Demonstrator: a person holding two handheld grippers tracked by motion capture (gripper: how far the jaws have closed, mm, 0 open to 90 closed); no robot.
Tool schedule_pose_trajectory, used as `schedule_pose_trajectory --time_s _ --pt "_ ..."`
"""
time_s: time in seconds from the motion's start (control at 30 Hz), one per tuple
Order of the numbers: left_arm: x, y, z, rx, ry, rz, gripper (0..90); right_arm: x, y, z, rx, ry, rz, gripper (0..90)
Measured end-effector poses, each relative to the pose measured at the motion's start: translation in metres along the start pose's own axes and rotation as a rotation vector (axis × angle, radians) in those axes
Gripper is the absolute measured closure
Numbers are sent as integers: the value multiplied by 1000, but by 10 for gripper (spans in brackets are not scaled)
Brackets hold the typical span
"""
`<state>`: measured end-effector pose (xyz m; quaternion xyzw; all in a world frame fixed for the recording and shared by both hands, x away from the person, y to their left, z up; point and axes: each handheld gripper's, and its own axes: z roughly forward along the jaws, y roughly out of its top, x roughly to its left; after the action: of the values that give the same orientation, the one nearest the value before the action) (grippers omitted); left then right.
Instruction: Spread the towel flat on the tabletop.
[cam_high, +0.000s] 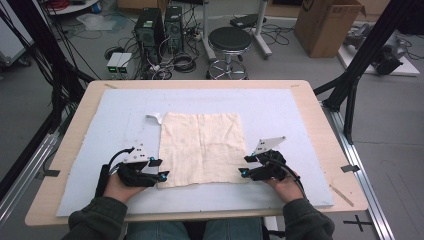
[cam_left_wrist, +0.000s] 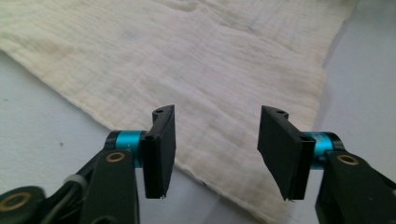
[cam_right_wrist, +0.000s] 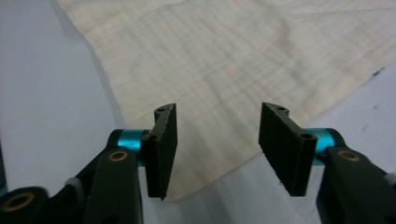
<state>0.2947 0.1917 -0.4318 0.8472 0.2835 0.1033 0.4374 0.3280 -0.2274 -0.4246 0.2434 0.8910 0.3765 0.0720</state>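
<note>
A cream cloth (cam_high: 202, 147) lies flat and roughly square on the pale blue mat (cam_high: 280, 107). My left gripper (cam_high: 160, 170) is at the cloth's near left corner, jaws open, with the cloth (cam_left_wrist: 187, 70) edge just under and between the pads. My right gripper (cam_high: 245, 166) is at the near right corner, also open, and the cloth (cam_right_wrist: 233, 60) corner lies below the gap between its pads. Neither pair of pads presses on the fabric.
A small white scrap (cam_high: 155, 118) lies at the cloth's far left corner. The mat sits on a wooden table (cam_high: 320, 120). Beyond the table are a black stool (cam_high: 229, 42), computer towers (cam_high: 150, 30) and a cardboard box (cam_high: 325, 22).
</note>
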Motion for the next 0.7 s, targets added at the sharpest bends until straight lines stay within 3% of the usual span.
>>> schedule_pose_trajectory --time_s 0.27,0.4,0.47,0.6,0.7 --pt "-4 -5 7 65 -59 42 603 5 -5 9 53 15 -20 603" --pt "-6 -7 8 74 -35 69 668 6 -4 10 61 -7 -39 670" --pt "-5 -7 7 71 -24 78 744 7 -3 10 67 -7 -45 717" --pt "-4 -7 7 75 -28 81 872 5 -2 11 74 24 -21 842" --pt "-4 -7 5 75 -17 85 885 3 -2 11 70 40 -13 879"
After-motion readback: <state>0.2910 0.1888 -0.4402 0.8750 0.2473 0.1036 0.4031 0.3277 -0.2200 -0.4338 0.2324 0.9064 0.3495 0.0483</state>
